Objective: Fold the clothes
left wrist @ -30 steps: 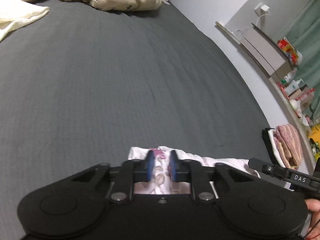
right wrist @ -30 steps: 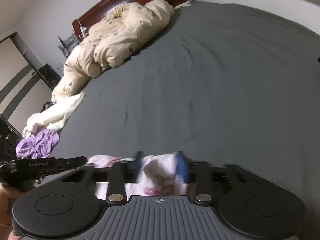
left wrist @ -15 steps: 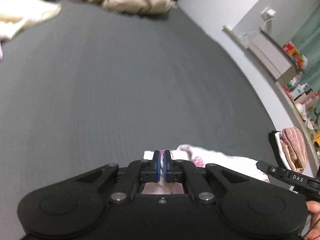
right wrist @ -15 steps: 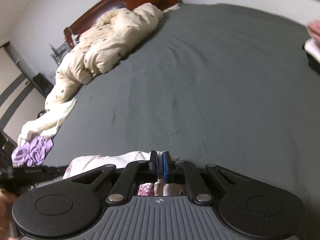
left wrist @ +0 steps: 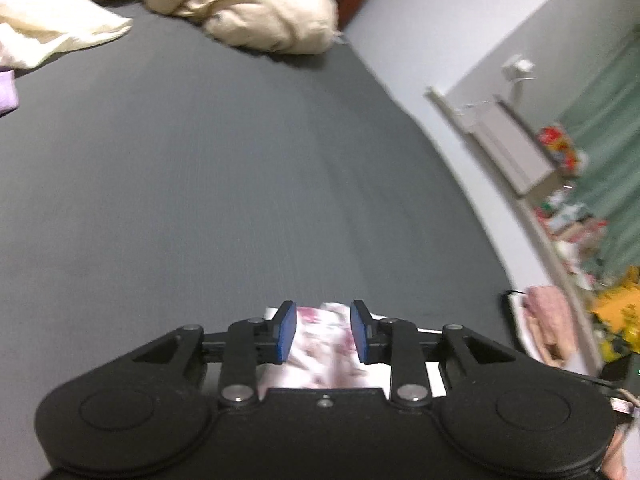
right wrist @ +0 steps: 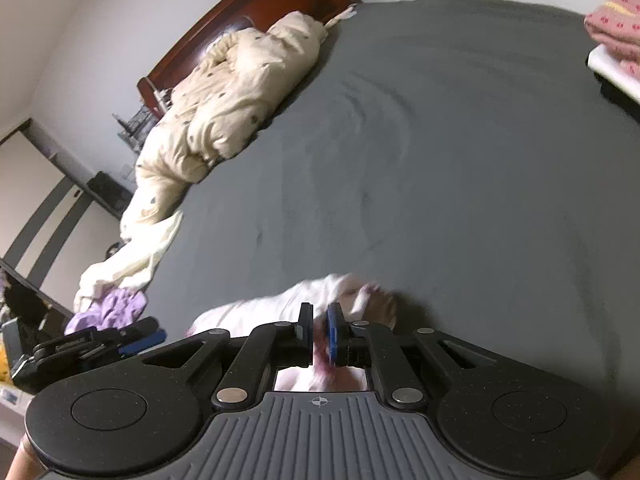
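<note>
Clearly the floral garment [left wrist: 324,344] is what both tools are working on: it lies on the grey bed [left wrist: 220,184] at the lower middle of each frame, right under the noses of the two cameras. The left hand-held gripper [left wrist: 323,332] stands released, its blue pads [left wrist: 285,332] well apart with the white and pink cloth showing in the gap between them and below. Whether the cloth touches either pad I cannot tell; the picture is smeared by motion. The right hand-held gripper [right wrist: 319,334] has its pads nearly together, and a strip of pink cloth shows between them, so I judge it to be pinching the garment [right wrist: 320,296], which bunches up just beyond its tips and trails off to the lower left of that frame.

One end let go and the other gripped fits either the laying down of a fold or the taking up of an edge for one; the frames do not settle which.

Everything else sits out of the way, which leaves the middle of the bed bare for folding: the cream duvet [right wrist: 224,120] is pushed up against the headboard, a purple cloth [right wrist: 108,312] lies at the left edge, and a folded stack [left wrist: 548,328] rests at the right side of the left view.
</note>
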`<state>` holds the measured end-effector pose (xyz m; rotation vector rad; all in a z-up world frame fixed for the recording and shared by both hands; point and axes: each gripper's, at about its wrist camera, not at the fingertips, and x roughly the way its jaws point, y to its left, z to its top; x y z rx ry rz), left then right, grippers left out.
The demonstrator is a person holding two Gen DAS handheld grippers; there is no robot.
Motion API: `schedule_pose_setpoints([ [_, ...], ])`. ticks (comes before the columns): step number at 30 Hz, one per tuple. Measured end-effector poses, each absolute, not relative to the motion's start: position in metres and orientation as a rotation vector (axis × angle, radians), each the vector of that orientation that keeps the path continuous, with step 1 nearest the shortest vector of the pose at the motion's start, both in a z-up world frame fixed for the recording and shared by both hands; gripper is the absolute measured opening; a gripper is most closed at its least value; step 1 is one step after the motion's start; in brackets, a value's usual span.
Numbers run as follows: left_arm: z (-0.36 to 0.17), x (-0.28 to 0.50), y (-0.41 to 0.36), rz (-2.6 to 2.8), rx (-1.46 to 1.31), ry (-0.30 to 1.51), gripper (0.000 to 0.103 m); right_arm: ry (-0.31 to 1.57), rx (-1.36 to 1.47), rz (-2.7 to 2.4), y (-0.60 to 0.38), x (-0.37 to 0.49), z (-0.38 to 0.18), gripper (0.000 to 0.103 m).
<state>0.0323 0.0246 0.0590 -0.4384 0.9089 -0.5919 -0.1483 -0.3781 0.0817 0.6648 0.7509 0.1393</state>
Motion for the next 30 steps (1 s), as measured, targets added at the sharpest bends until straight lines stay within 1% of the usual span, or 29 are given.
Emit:
schedule_pose_setpoints([
  [3,0.061,0.026,0.013,-0.638,-0.385,0.925,0.03,0.75,0.645,0.153,-0.371,-0.153,0.085,0.007],
  [5,0.057,0.023,0.009,-0.634,-0.336,0.943,0.03,0.749,0.632,0.161,-0.366,-0.156,0.088,0.007],
  [10,0.037,0.018,0.004,-0.626,-0.319,0.988,0.029,0.78,0.555,0.15,-0.351,-0.159,0.086,0.008],
  [12,0.032,0.018,0.001,-0.616,-0.299,0.979,0.013,0.805,0.535,0.136,-0.347,-0.157,0.082,0.008],
  [14,0.031,0.016,0.002,-0.607,-0.283,0.974,0.009,0.835,0.534,0.114,-0.346,-0.154,0.075,0.008],
  [16,0.033,0.014,0.004,-0.596,-0.273,0.964,0.008,0.843,0.539,0.102,-0.346,-0.153,0.07,0.008],
  [17,0.034,0.013,0.005,-0.58,-0.262,0.966,0.002,0.846,0.541,0.096,-0.346,-0.154,0.068,0.008],
  [19,0.034,0.013,0.009,-0.534,-0.235,0.974,0.002,0.845,0.549,0.094,-0.347,-0.155,0.065,0.008],
  [21,0.032,0.012,0.017,-0.567,-0.295,1.01,0.002,0.837,0.557,0.096,-0.348,-0.157,0.065,0.008],
  [23,0.034,0.008,0.023,-0.598,-0.35,1.011,0.005,0.827,0.565,0.099,-0.349,-0.159,0.066,0.008],
  [25,0.039,0.001,0.024,-0.623,-0.36,0.994,0.015,0.816,0.574,0.102,-0.35,-0.161,0.067,0.008],
  [26,0.041,-0.001,0.023,-0.633,-0.361,0.987,0.024,0.81,0.58,0.103,-0.351,-0.163,0.068,0.008],
  [27,0.042,-0.003,0.022,-0.64,-0.359,0.983,0.031,0.803,0.585,0.105,-0.351,-0.164,0.07,0.008],
  [30,0.04,-0.003,0.015,-0.658,-0.351,0.984,0.032,0.765,0.616,0.12,-0.353,-0.17,0.074,0.008],
])
